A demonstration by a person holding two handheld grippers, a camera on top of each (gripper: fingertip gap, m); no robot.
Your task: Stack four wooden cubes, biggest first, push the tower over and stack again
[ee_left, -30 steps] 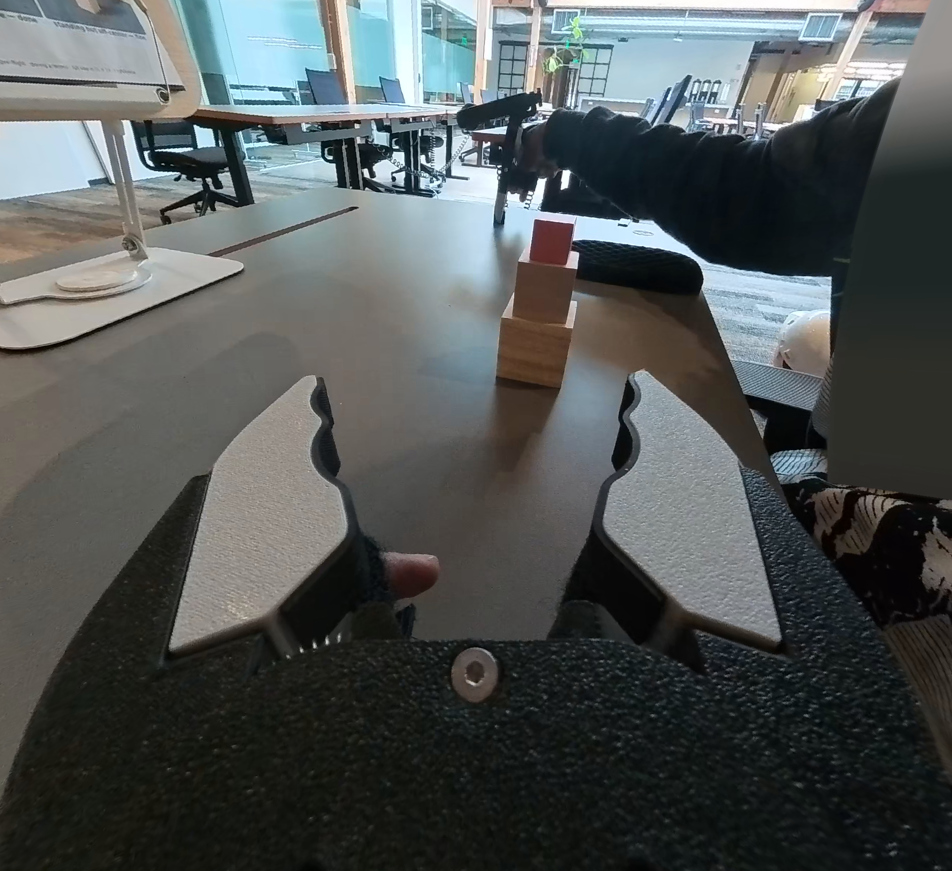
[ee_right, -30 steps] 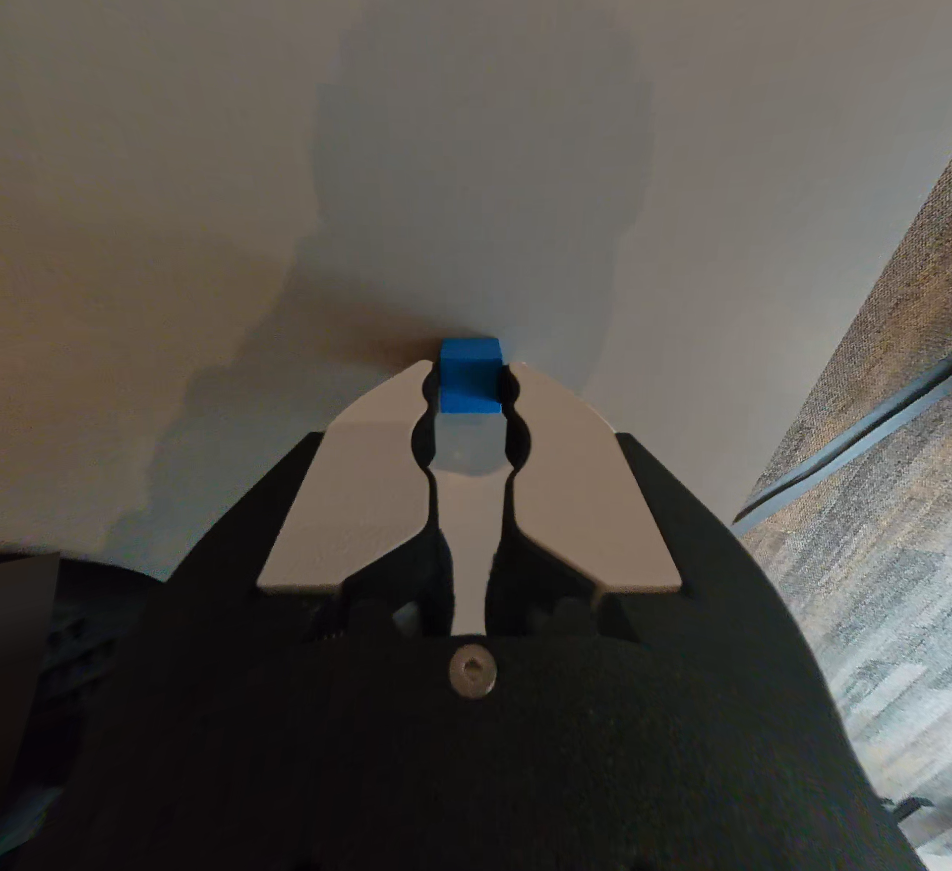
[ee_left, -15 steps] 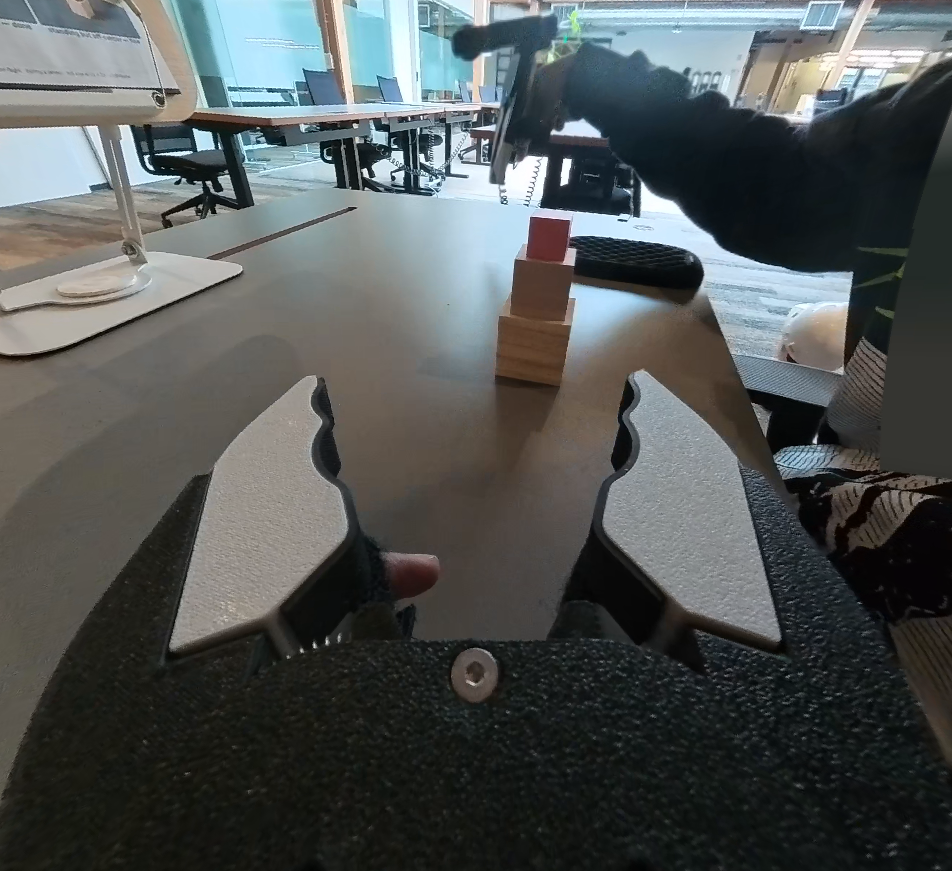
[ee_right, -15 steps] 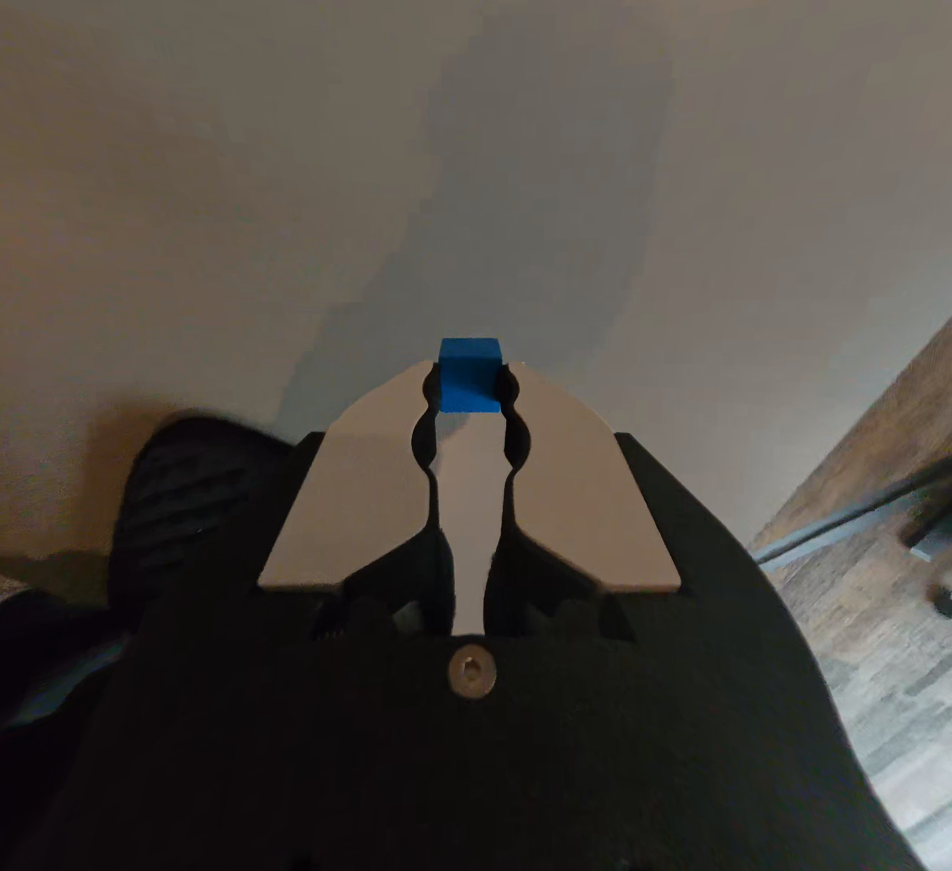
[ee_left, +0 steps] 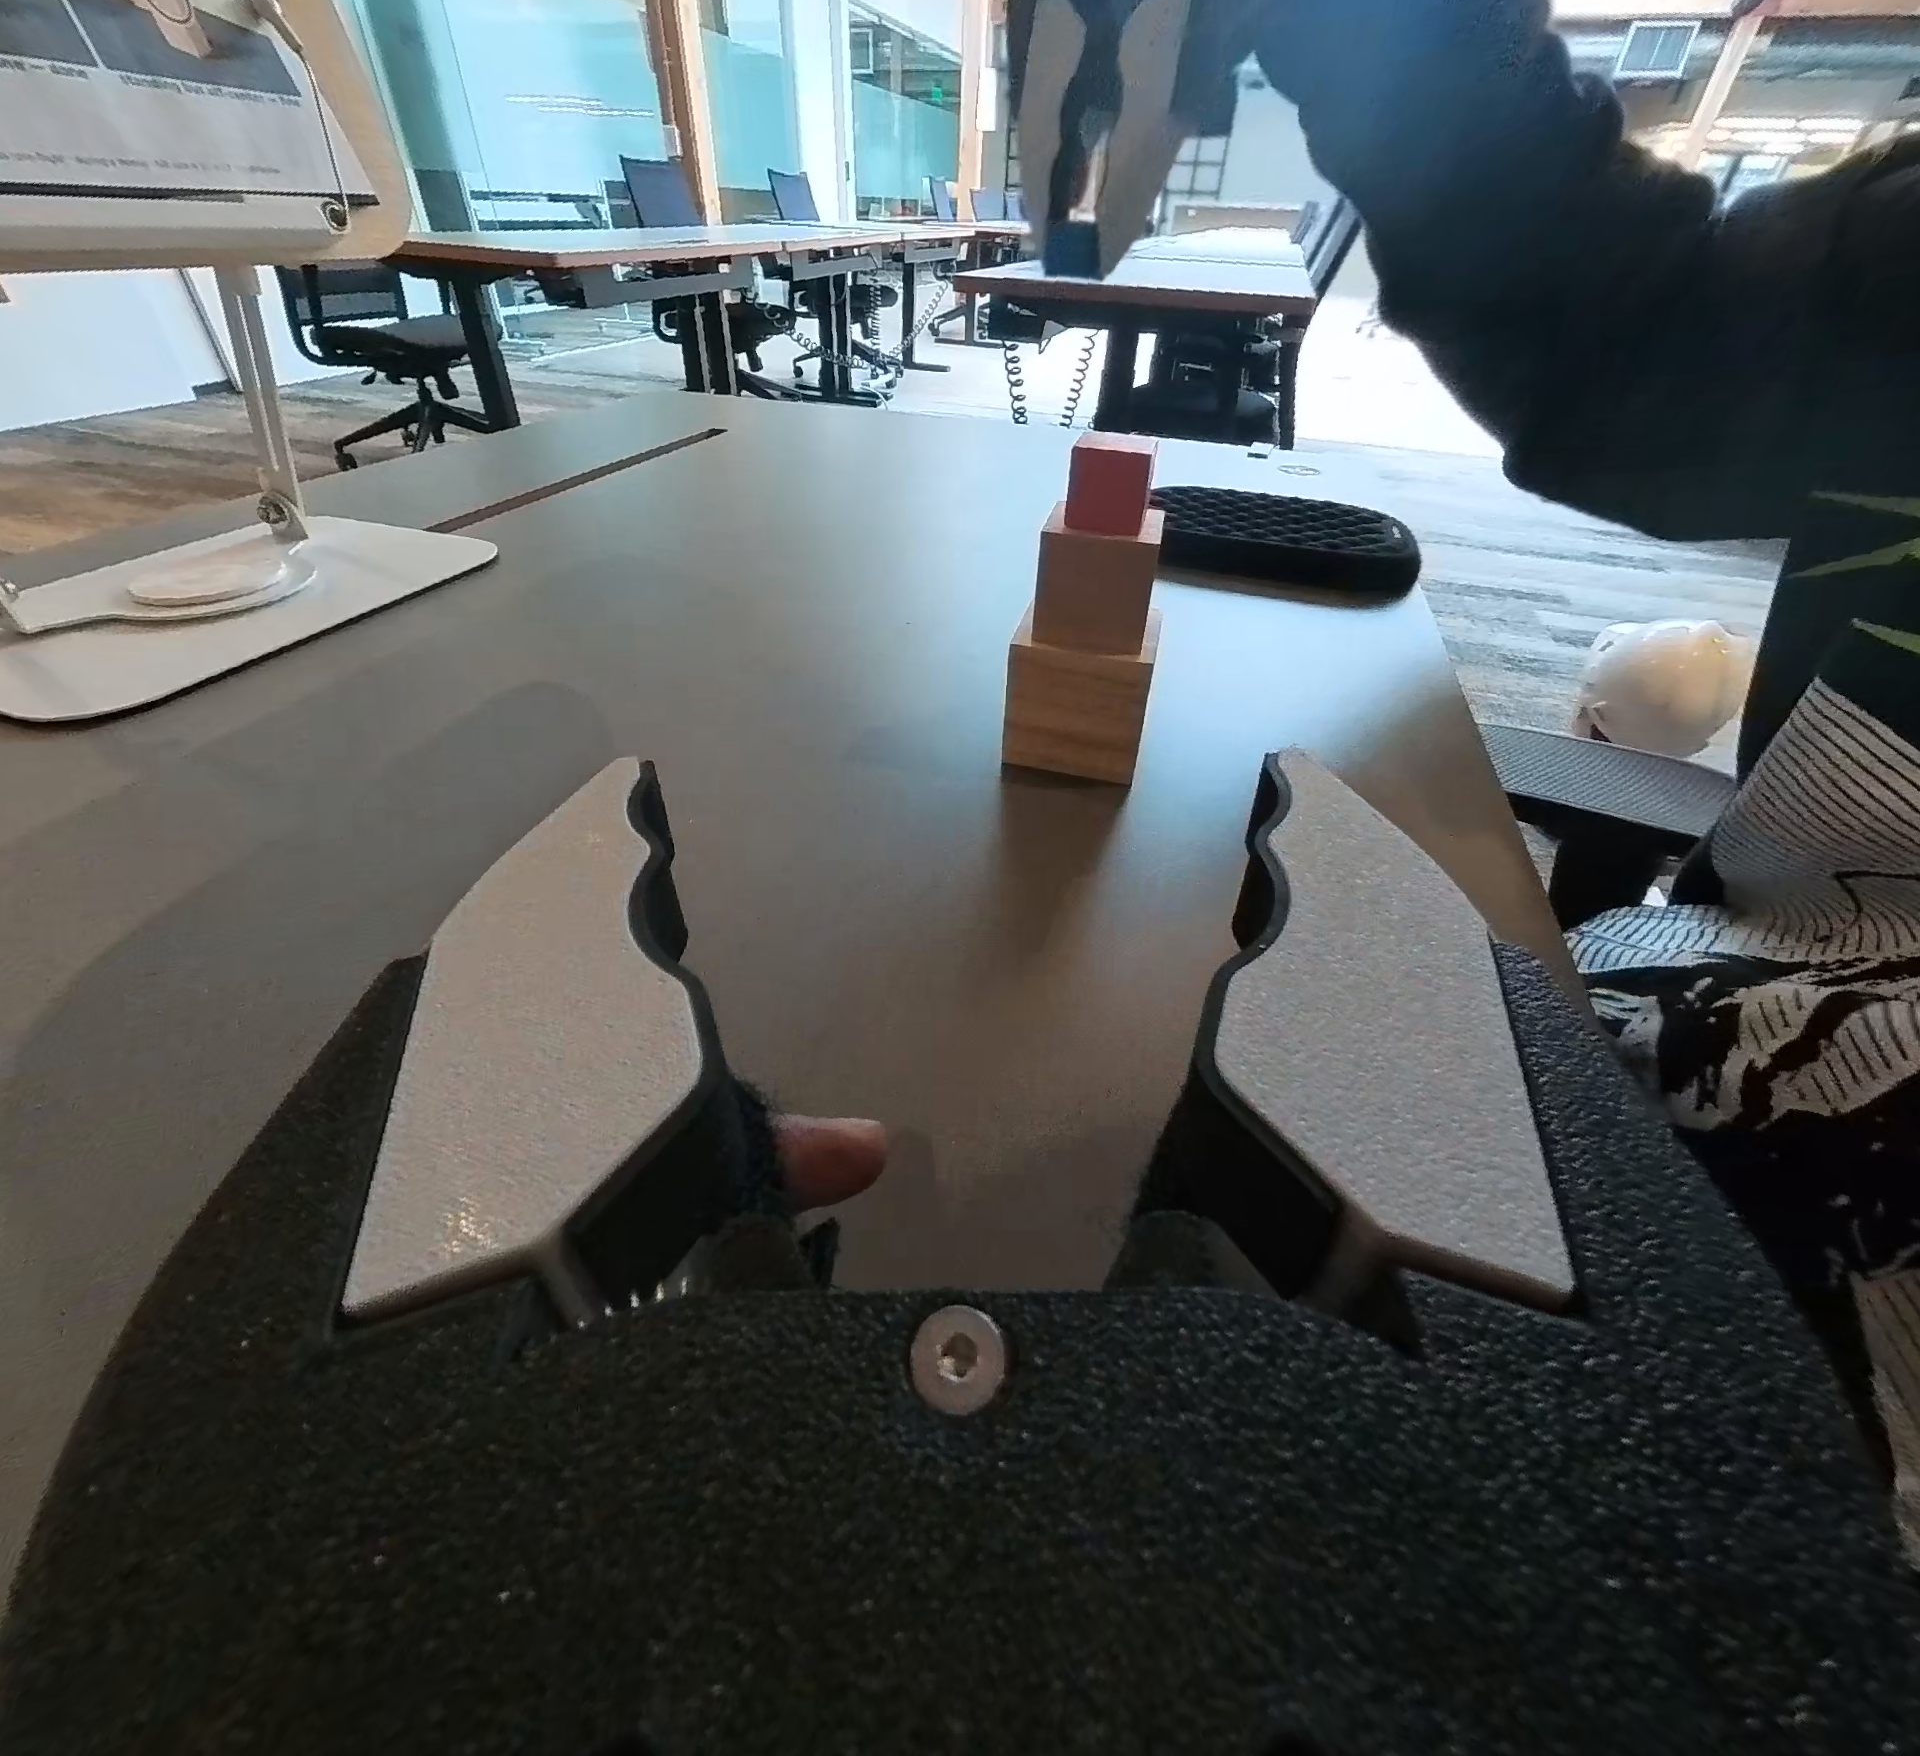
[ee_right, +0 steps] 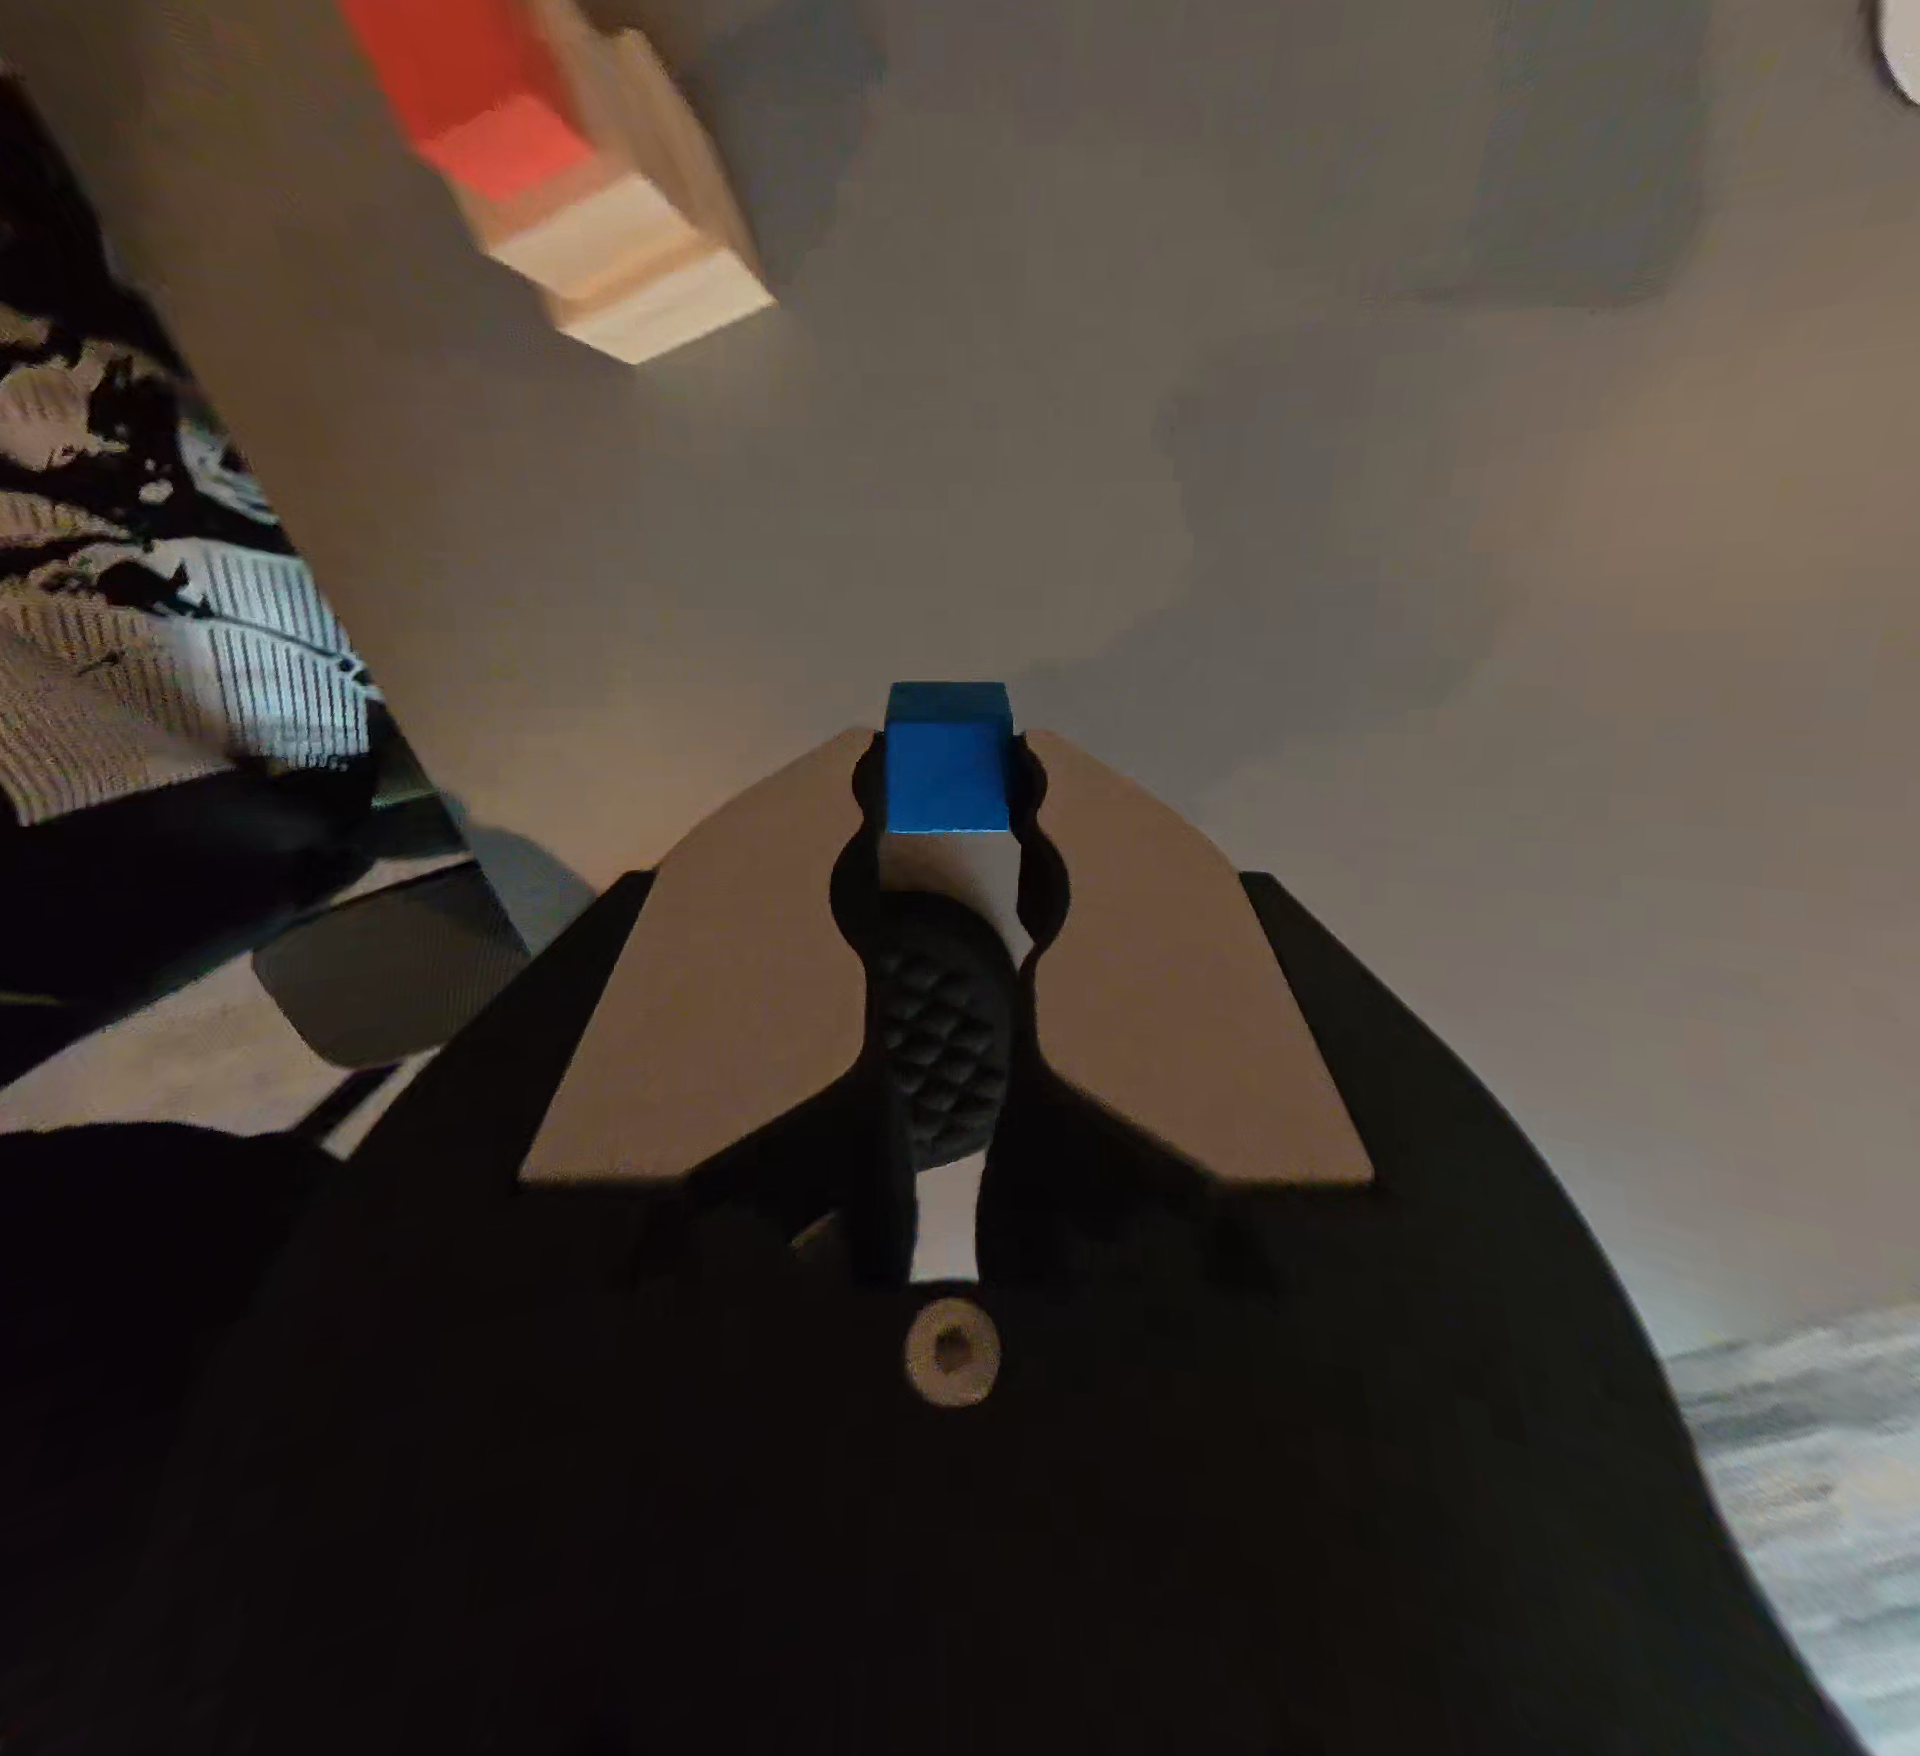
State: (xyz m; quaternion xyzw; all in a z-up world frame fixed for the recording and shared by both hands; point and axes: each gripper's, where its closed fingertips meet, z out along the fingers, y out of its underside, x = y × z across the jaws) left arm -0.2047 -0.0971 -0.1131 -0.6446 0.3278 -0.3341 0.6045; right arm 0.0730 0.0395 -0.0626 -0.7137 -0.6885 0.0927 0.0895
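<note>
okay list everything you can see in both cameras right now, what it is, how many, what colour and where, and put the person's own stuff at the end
Large wooden cube: one, pale wood, on the table, bottom of the stack.
Medium wooden cube: one, pale wood, on the large cube.
Red cube: one, red, top of the stack.
Blue cube: one, blue, held in the air above the table.
Table: one, dark grey, under everything.
Black pad: one, black, textured, behind the stack near the table edge.
Stand with printed sheet: one, white, far left of the table.
Desks and office chairs: several, in the background.
Right tongs: closed on the blue cube.
Left tongs: open, empty, low, facing the stack.
</note>
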